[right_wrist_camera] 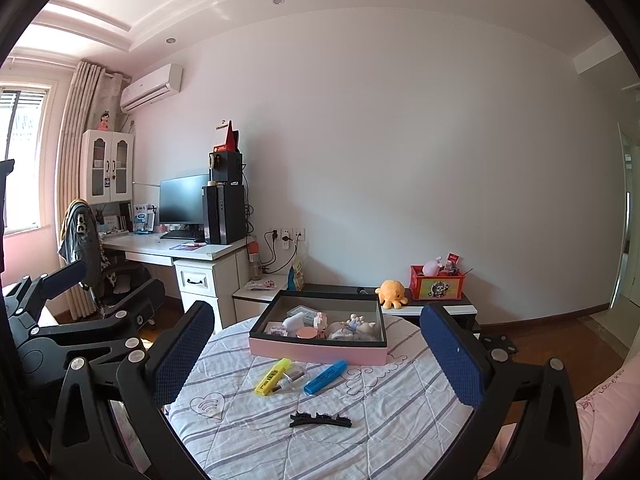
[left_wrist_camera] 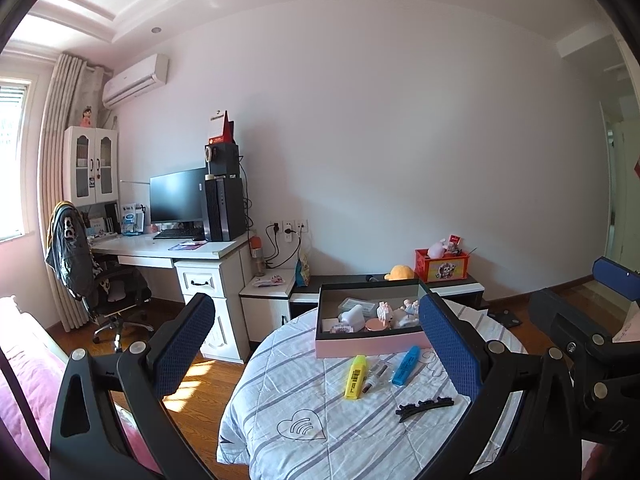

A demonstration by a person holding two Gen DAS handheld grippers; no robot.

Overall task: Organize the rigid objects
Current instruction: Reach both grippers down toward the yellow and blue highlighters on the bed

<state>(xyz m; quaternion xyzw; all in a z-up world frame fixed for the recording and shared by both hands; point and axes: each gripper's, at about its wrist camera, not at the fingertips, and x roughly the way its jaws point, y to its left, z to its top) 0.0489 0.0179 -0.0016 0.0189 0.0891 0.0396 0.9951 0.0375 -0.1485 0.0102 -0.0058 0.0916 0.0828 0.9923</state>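
Pink-sided box (left_wrist_camera: 370,346), dark rim, is sitting open at the far part of a round counter (left_wrist_camera: 304,396) draped in striped quilted cloth; small figurines, a white piece and a round pink lid are already lying inside it.

Left wrist view. Left tongs (left_wrist_camera: 316,346) are hovering wide open above the near edge, gripping nothing. Loose items lying on the cloth between the blue pads:
- yellow highlighter (left_wrist_camera: 355,377), just in front of the box;
- small clear vial (left_wrist_camera: 376,376), just beside the yellow highlighter;
- blue highlighter (left_wrist_camera: 405,365), its far end close to the box wall;
- black hair clip (left_wrist_camera: 425,405), nearest the camera, apart from the rest.
Part of the other tool is showing at the right edge.

Right wrist view. Right tongs (right_wrist_camera: 318,346) are likewise gaping fully and carrying nothing. Same stock is appearing: pink box (right_wrist_camera: 318,352), yellow highlighter (right_wrist_camera: 273,376), vial (right_wrist_camera: 291,380), blue highlighter (right_wrist_camera: 325,377), hair clip (right_wrist_camera: 321,419).

Step in hand, by judgement: neither tool is yet committing to a pick; four rigid items are remaining outside the box. Next move is calling for lowering one pair of tongs over a single piece, probably the hair clip or a highlighter, aligning the pads across its narrow width, closing, then carrying it over the rim into the box.
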